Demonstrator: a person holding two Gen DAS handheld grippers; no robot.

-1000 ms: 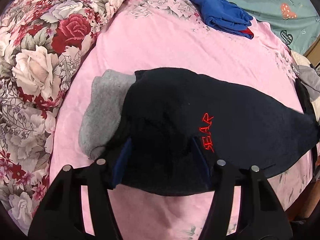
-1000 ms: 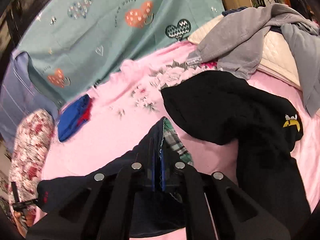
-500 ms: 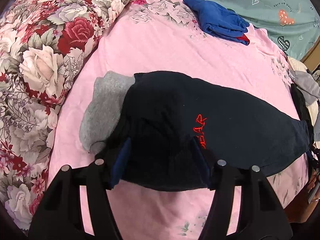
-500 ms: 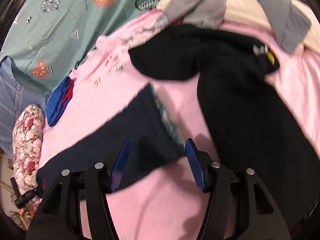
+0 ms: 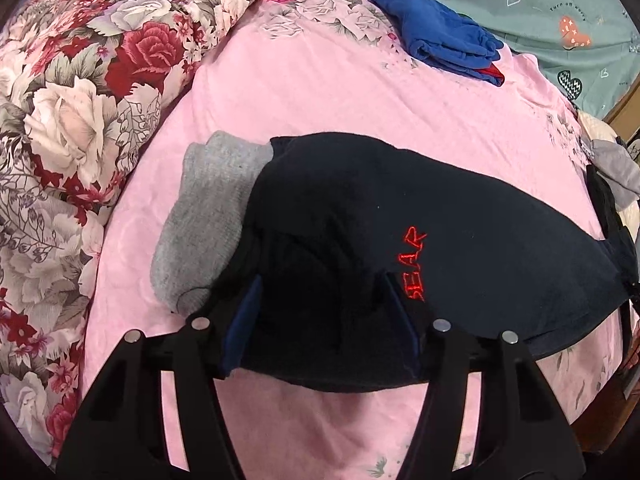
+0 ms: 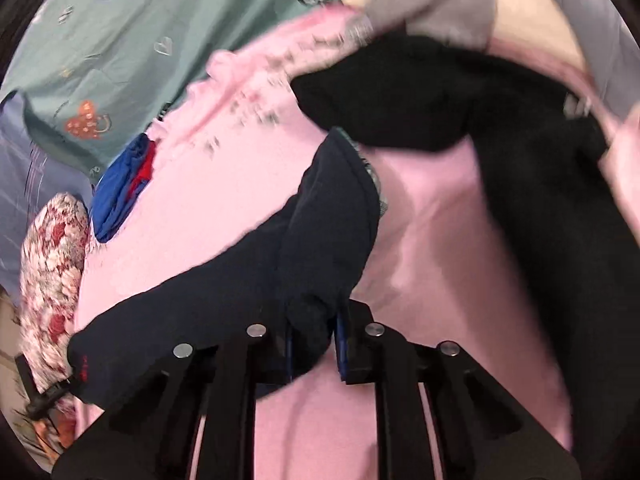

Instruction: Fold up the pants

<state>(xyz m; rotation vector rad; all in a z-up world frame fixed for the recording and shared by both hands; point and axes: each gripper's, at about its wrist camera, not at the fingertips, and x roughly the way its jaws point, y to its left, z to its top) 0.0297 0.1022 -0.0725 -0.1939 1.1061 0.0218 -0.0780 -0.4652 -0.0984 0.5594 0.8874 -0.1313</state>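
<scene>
The dark navy pants [image 5: 400, 256] with a red embroidered word lie stretched across the pink bed sheet [image 5: 320, 100]. In the left wrist view my left gripper [image 5: 322, 320] is open, its blue-padded fingers set on either side of the near end of the pants, which lies over a grey garment [image 5: 204, 220]. In the right wrist view my right gripper [image 6: 314, 344] is shut on the other end of the pants [image 6: 328, 216], where a checked lining shows at the edge. The view is blurred.
A floral quilt [image 5: 72, 120] lies along the left of the bed. A folded blue garment [image 5: 444, 36] sits at the far side near a teal sheet [image 5: 520, 4]. A black garment [image 6: 500, 128] and grey clothes [image 6: 448, 12] lie to the right.
My right gripper opened half a second ago and has now shut again on the pants' end, closer to the fabric. The left gripper stays open and hardly moved.
</scene>
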